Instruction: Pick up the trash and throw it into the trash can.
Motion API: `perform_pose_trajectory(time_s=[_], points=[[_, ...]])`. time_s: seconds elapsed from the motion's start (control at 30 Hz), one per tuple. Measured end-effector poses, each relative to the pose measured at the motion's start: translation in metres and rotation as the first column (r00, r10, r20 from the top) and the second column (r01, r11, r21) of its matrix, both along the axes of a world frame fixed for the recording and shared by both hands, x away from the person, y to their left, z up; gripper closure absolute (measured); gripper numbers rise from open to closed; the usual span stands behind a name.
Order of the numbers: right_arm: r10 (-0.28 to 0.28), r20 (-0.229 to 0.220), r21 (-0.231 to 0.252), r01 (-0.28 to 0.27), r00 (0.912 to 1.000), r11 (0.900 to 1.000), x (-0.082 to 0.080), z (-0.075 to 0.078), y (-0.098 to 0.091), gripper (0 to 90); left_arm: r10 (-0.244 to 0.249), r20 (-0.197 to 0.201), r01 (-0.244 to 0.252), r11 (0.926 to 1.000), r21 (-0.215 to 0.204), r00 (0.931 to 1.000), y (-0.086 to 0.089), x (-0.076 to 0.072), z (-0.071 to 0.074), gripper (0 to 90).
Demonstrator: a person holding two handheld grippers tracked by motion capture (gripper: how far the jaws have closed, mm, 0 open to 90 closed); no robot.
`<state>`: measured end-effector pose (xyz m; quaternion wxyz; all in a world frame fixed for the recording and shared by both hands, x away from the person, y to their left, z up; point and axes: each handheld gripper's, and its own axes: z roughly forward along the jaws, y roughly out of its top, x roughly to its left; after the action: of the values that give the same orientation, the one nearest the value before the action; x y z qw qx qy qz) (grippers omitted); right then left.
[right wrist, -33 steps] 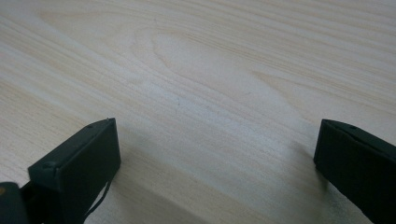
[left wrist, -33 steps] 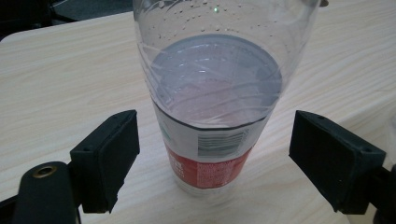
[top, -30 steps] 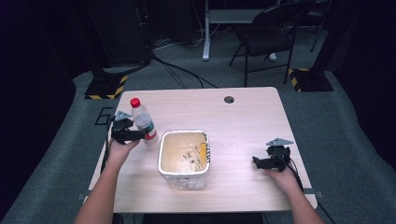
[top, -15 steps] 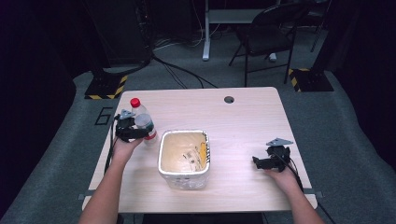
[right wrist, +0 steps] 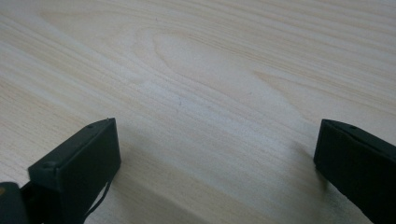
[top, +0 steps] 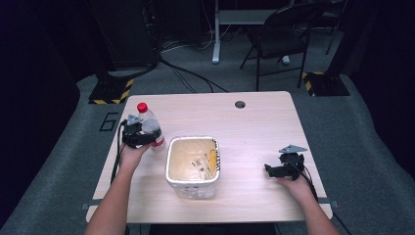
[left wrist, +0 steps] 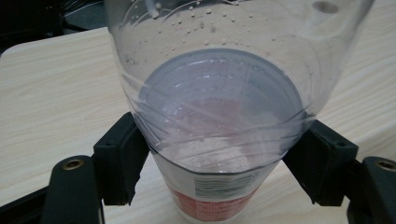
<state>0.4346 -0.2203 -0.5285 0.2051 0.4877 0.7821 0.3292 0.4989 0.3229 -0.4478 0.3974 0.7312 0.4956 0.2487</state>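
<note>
one clear bottle is standing on the table, just left of one white bin. the left gripper, having just been closing, is clamping it. the right gripper is resting spread, holding nothing. the bin's contents are looking blurry.

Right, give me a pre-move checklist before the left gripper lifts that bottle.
1. Left gripper grip: jaws have just been closing and now press both sides of the water bottle: ok.
2. Red cap on the bottle: ok; tightness: cannot tell.
3. Bottle upright on the table: ok.
4. White bin beside the bottle, opening up, some items inside: ok.
5. Right gripper open, resting away from the bin: ok.
</note>
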Motion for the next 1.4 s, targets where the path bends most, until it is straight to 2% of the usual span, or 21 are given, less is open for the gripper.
perform_pose_trajectory(time_s=[0.27, 0.87, 1.13, 1.4], points=[[0.001, -0.002, 0.003, -0.001, 1.0000, 1.0000, 0.000, 0.000, 0.000, 0.0, -0.021, -0.001, 0.021, 0.9992, 0.035, 0.9998, 0.001, -0.003, 0.003, 26.7], [0.008, 0.001, 0.000, -0.008, 1.0000, 1.0000, 0.000, 0.000, 0.000, 0.0, -0.071, -0.002, 0.071, 0.9974, 0.011, 0.9975, 0.010, -0.025, 0.023, 26.9], [0.008, 0.001, 0.001, -0.008, 1.0000, 1.0000, 0.000, 0.000, 0.000, 0.0, -0.080, -0.021, 0.080, 0.9968, 0.005, 0.9966, 0.016, -0.033, 0.029, 26.9], [0.006, -0.001, 0.002, -0.006, 1.0000, 1.0000, 0.000, 0.000, 0.000, 0.0, -0.095, -0.008, 0.095, 0.9954, 0.000, 0.9954, 0.020, -0.043, 0.036, 27.0]])
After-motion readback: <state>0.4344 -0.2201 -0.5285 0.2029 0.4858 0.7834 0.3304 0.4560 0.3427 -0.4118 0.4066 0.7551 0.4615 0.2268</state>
